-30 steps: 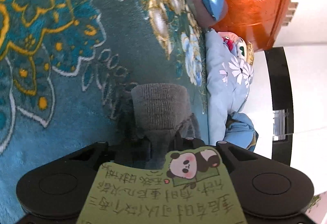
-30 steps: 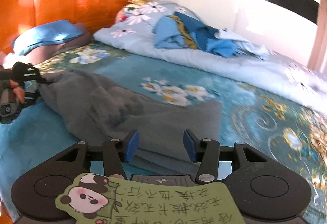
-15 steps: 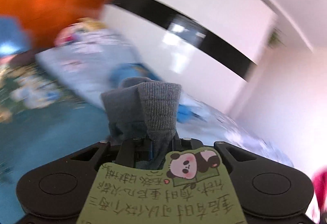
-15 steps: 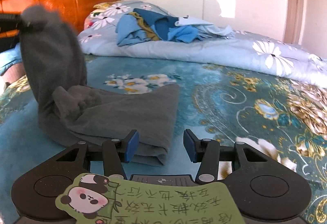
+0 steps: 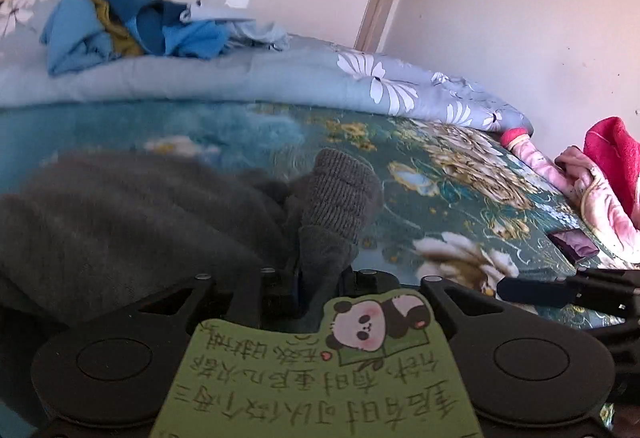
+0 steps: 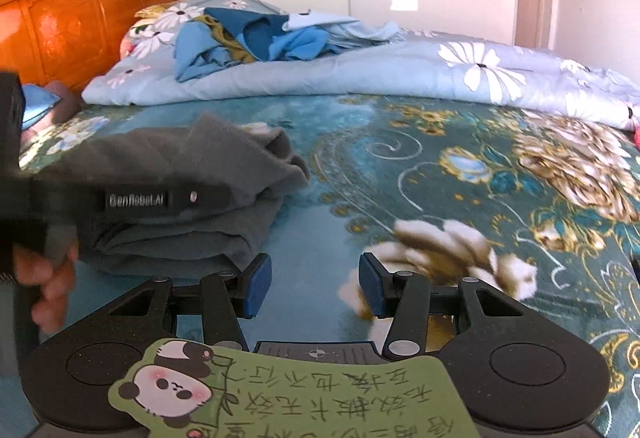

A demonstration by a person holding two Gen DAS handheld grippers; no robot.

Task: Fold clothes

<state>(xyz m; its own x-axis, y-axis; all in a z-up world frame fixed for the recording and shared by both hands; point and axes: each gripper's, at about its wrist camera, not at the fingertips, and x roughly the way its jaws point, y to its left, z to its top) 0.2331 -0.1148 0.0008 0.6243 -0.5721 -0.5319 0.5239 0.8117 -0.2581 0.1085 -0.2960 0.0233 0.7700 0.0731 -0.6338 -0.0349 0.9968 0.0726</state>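
Observation:
A grey sweater (image 6: pixel 192 214) lies partly folded on the teal flowered bedspread (image 6: pixel 420 178). My left gripper (image 5: pixel 316 278) is shut on the sweater's ribbed grey cuff (image 5: pixel 340 194), holding the sleeve over the sweater's body (image 5: pixel 120 214). In the right wrist view the left gripper's black body (image 6: pixel 120 198) crosses in front of the sweater. My right gripper (image 6: pixel 314 288) is open and empty, low over the bedspread just right of the sweater's folded edge.
A light blue flowered quilt (image 6: pixel 400 74) runs along the far side with a pile of blue clothes (image 6: pixel 256 34) on it. An orange wooden headboard (image 6: pixel 80 18) stands left. Pink clothes (image 5: pixel 600 174) and a dark phone (image 5: pixel 572 244) lie at the right.
My left gripper has carried the sleeve up off the bed and swung it over onto the sweater's body. My right gripper has stayed open, shifting slightly to the right.

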